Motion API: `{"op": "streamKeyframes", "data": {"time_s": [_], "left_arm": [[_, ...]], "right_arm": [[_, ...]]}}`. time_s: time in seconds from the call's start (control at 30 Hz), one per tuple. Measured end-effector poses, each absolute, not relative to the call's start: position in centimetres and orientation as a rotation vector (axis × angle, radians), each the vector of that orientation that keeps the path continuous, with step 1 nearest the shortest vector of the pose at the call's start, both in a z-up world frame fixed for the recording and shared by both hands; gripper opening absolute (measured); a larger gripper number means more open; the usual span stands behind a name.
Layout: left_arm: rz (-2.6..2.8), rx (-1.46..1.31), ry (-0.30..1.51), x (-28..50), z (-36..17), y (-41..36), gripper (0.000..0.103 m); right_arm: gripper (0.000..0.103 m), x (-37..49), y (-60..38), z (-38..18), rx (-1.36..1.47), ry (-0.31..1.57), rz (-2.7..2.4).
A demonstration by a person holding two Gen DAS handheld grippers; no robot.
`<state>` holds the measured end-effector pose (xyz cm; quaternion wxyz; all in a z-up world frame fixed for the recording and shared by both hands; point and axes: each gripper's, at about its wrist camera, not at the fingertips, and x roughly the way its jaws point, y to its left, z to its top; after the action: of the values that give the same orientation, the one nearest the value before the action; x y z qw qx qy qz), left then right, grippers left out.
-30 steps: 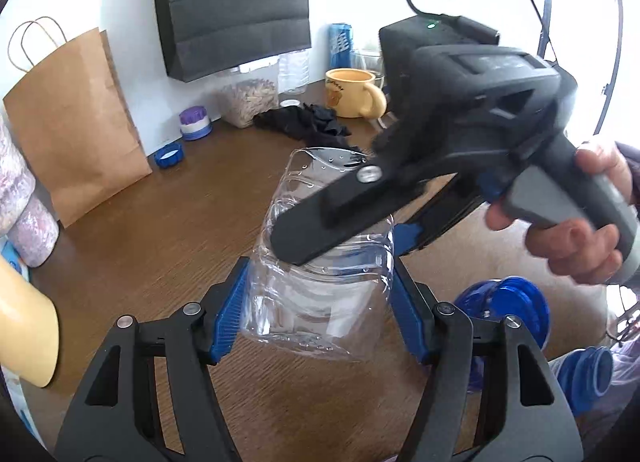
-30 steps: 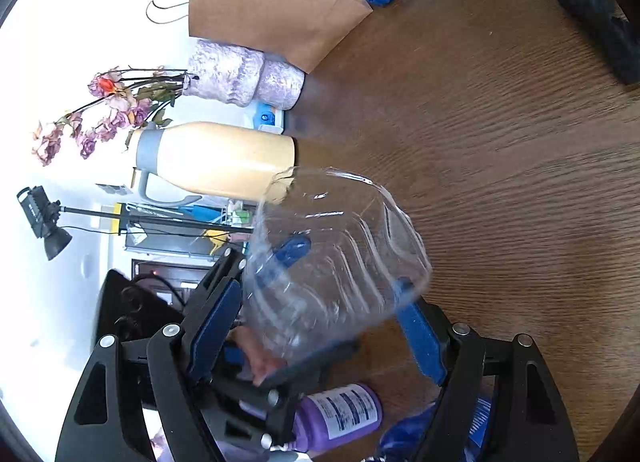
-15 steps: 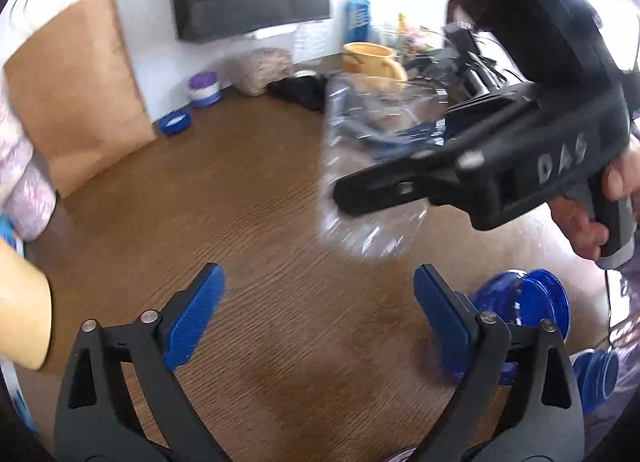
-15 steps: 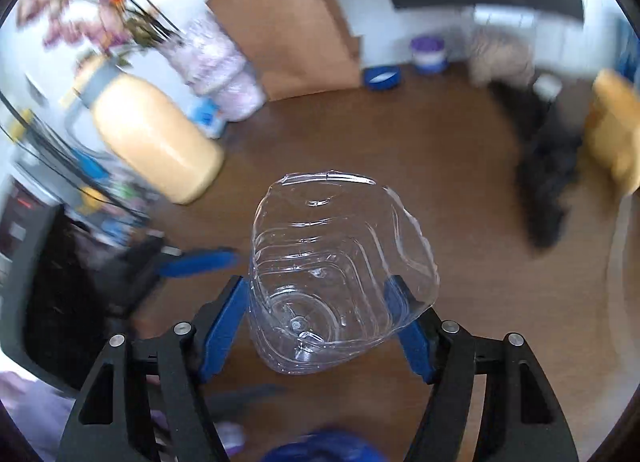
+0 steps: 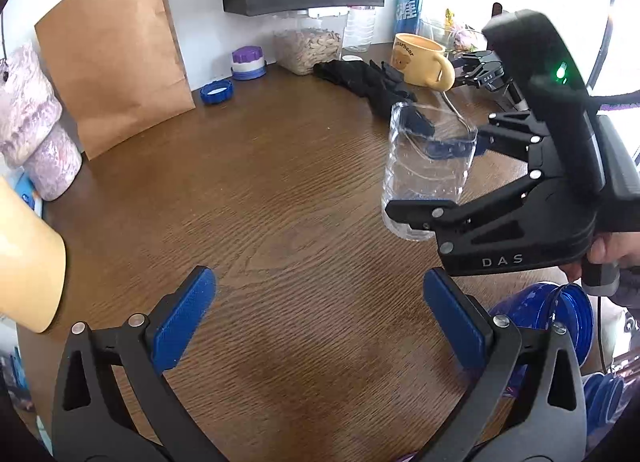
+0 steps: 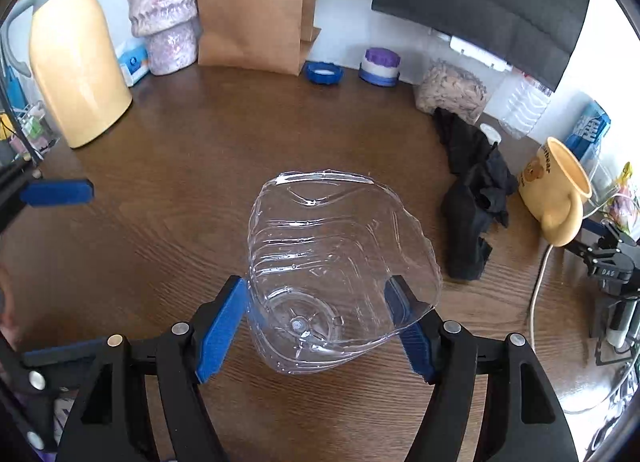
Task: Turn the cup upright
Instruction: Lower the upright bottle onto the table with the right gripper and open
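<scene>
The clear plastic cup [image 6: 332, 274] is clamped between the blue pads of my right gripper [image 6: 320, 322], mouth up and tilted slightly away from me, held just above the brown wooden table [image 6: 224, 166]. In the left wrist view the cup [image 5: 428, 170] stands upright in the right gripper [image 5: 432, 182] at the right side. My left gripper [image 5: 320, 318] is open and empty over the table's front, left of the cup and apart from it. One left fingertip [image 6: 56, 192] shows at the left edge of the right wrist view.
A yellow mug [image 6: 558, 198] and a black cloth [image 6: 472, 202] lie to the right. A yellow jug [image 6: 76, 62], vases [image 6: 164, 14] and a paper bag [image 6: 256, 2] line the back left. Blue lids [image 5: 548, 314] sit at the front right.
My left gripper let go of the cup and pulled back open. My right gripper turned the cup from sideways to mouth up and carried it to the right.
</scene>
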<state>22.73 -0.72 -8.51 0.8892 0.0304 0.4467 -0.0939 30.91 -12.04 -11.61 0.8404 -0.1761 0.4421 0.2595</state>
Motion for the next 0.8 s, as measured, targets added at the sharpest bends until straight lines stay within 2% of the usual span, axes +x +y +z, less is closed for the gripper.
{"op": "streamKeyframes", "data": {"time_s": [0.1,0.37,0.8], "left_arm": [[-0.192,0.053,0.932,22.7,-8.4,-0.6,0.103],[-0.168,0.028,0.942,22.5,-7.5,-0.2,0.103],[-0.157,0.058,0.799,15.0,0.0,-2.5,0.103]], "right_arm": [[0.081,31.0,-12.4,-11.5,-0.36,0.939,0.544],[0.082,29.9,-13.3,-9.7,-0.321,0.934,0.539],[0.082,23.5,-18.0,-3.0,-0.25,0.84,0.446]]}}
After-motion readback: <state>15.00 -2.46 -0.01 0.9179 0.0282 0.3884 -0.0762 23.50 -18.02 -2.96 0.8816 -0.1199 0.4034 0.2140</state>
